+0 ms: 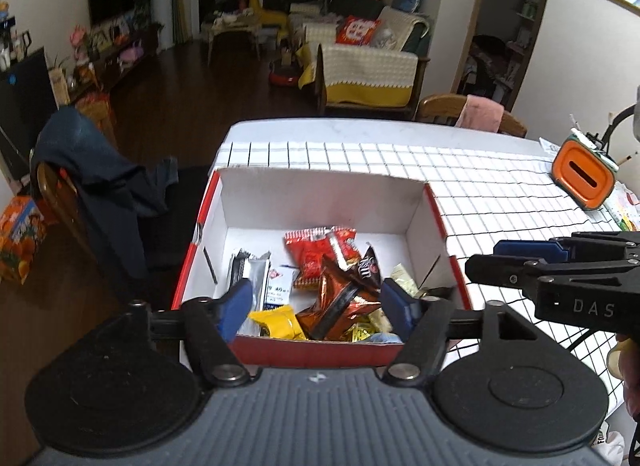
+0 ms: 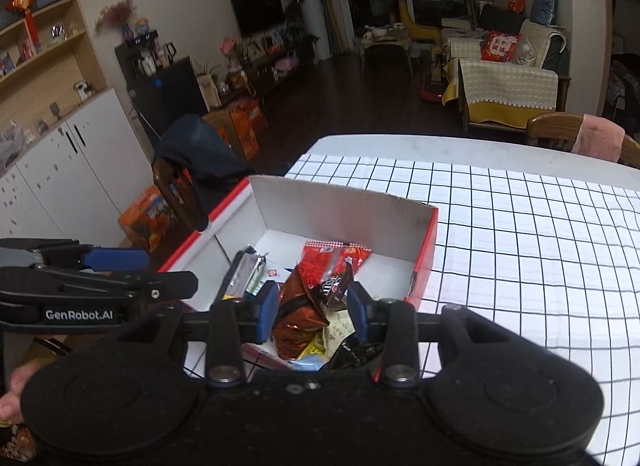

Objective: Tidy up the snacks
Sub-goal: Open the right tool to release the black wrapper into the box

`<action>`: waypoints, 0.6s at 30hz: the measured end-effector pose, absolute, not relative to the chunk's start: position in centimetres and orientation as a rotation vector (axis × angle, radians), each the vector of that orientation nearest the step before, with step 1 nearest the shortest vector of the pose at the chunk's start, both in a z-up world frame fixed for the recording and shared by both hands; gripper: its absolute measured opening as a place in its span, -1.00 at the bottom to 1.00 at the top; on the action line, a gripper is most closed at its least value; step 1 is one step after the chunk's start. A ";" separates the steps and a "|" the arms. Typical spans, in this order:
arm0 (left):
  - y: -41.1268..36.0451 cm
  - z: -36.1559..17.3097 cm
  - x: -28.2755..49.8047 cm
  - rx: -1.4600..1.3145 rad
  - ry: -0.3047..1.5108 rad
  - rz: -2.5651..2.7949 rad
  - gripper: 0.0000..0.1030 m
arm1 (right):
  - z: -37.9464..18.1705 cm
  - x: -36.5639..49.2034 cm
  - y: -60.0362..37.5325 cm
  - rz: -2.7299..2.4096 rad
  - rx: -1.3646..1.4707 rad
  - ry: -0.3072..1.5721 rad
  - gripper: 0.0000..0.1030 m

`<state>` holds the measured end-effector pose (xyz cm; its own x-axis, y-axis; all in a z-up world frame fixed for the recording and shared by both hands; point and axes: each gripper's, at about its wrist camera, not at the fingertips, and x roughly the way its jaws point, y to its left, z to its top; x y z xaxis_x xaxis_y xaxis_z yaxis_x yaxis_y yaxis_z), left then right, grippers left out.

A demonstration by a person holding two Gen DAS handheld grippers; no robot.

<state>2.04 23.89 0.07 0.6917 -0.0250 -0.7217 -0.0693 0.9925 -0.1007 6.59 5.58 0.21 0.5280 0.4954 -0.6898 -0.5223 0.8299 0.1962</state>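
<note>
A red cardboard box with white inside point(image 1: 320, 193) point(image 2: 344, 205) sits at the near left corner of the checked tablecloth. It holds several snack packets: red packets point(image 1: 316, 252) point(image 2: 328, 262), a copper-brown foil pack point(image 1: 340, 298) point(image 2: 300, 314), a yellow packet point(image 1: 278, 322), a silver bar point(image 1: 252, 270) point(image 2: 244, 270). My left gripper point(image 1: 318, 308) is open and empty above the box's near edge. My right gripper point(image 2: 312, 312) is open and empty over the snacks; it also shows in the left wrist view point(image 1: 520, 262). The left gripper shows in the right wrist view point(image 2: 132, 270).
An orange and green box point(image 1: 582, 177) stands at the table's right side. A wooden chair with dark clothing point(image 1: 96, 193) point(image 2: 192, 169) stands left of the table. Another chair with a pink cloth point(image 1: 476, 113) point(image 2: 584, 141) is at the far edge.
</note>
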 end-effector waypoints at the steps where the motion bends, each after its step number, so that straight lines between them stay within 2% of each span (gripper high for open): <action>1: 23.8 0.3 1.8 -0.116 0.797 0.022 0.50 | 0.3 6.3 5.4 0.604 -0.031 0.808 -0.25; 4: 23.3 0.8 1.2 -0.096 0.782 0.016 0.55 | 0.5 5.5 5.0 0.600 -0.013 0.800 -0.12; 10: 22.9 1.2 0.2 -0.079 0.769 0.002 0.60 | 0.8 3.7 4.0 0.589 0.022 0.773 0.55; 18: 22.7 1.8 -1.0 -0.064 0.744 0.001 0.61 | 1.1 1.8 3.4 0.554 0.056 0.734 0.97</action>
